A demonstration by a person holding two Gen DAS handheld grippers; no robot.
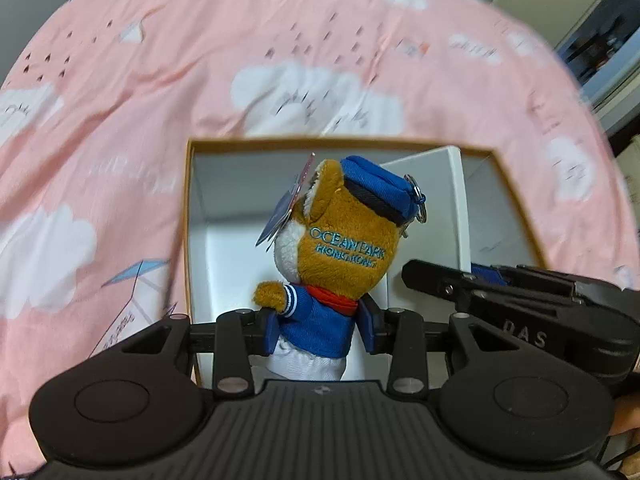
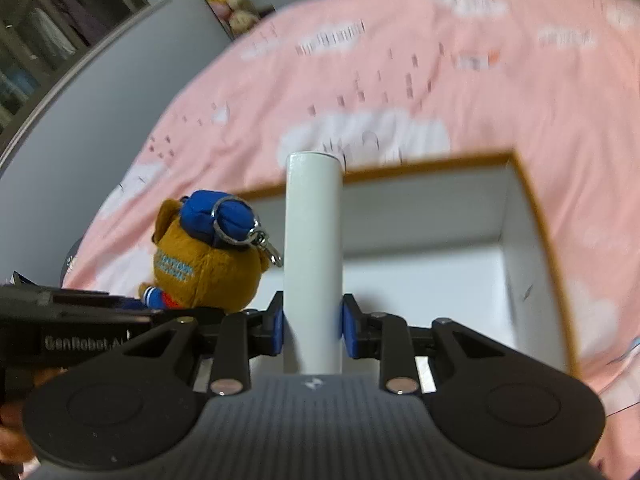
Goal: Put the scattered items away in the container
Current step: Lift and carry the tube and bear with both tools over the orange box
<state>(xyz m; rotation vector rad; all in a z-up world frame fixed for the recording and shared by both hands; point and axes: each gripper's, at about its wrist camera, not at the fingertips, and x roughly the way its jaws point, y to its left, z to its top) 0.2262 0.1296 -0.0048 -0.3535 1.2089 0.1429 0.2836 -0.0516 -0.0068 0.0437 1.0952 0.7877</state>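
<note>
left jaws (image 1: 320, 330) grip plush bear (image 1: 340, 240) | right jaws (image 2: 313, 328) grip white box (image 2: 314, 260) | both over container (image 2: 524, 248)

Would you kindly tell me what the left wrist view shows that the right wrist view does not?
Left wrist only: the left gripper clamped on the plush bear, whose paper tag shows. Right wrist only: the right gripper clamped on the white box, plus a shelf. Both: bear, white box, open container and pink bedsheet.
</note>
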